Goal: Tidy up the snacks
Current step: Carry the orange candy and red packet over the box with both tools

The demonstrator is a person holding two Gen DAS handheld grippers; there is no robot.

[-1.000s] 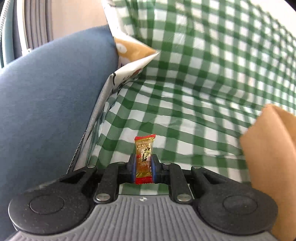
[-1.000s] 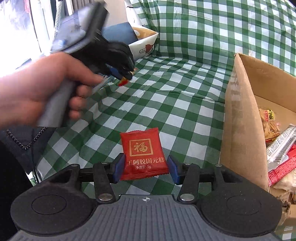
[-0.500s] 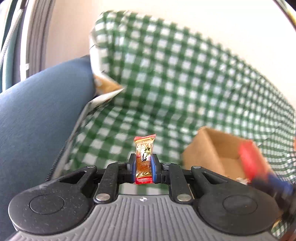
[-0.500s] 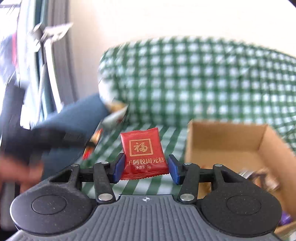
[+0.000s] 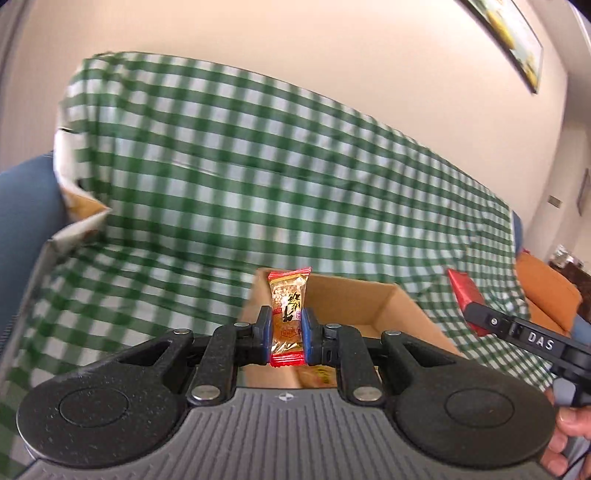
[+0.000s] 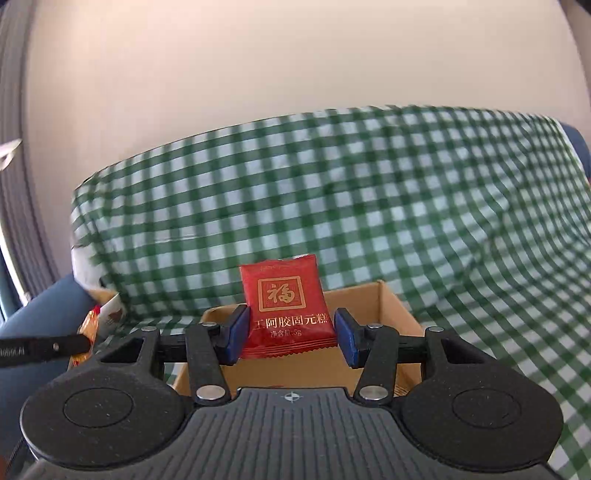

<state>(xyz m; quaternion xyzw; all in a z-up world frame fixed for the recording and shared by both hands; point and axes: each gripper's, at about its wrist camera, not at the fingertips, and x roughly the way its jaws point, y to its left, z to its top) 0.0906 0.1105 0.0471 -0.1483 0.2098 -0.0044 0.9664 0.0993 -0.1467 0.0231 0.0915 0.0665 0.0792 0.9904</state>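
- A small amber candy [image 5: 287, 316] with red crimped ends stands upright in the left gripper [image 5: 287, 335], whose blue pads are pressed against its two sides; black characters run down the clear wrapper but are too small to read.
- A flat red packet [image 6: 287, 309] is pinched by its side edges in the right gripper [image 6: 291, 334], the jaws set partly apart to the packet's width; its face bears a gold-framed "福" and below it a line that reads as "阿胶固元糕", with a smaller line of fine print under that.
- Just beyond both snacks sits an open cardboard box [image 6: 397, 310], its brown inner walls showing; what lies inside is mostly hidden behind the grippers.
- The box rests on a sofa draped in a green-and-white checked cloth [image 5: 258, 177], which runs up over the backrest; the cloth is blurred.
- At the left end of the sofa a blue cushion [image 5: 26, 221] shows, with a white and brown paper bag [image 5: 79, 218] beside it.
- In the left wrist view the right gripper enters from the right with the red packet, a black bar on it marked "DAS" [image 5: 541, 341], and fingers [image 5: 569, 432] of a hand wrap its handle.
- Behind the sofa stands a plain cream wall [image 6: 295, 74]; a framed picture [image 5: 513, 33] hangs at the upper right, and an orange cushion [image 5: 543, 295] lies far right.
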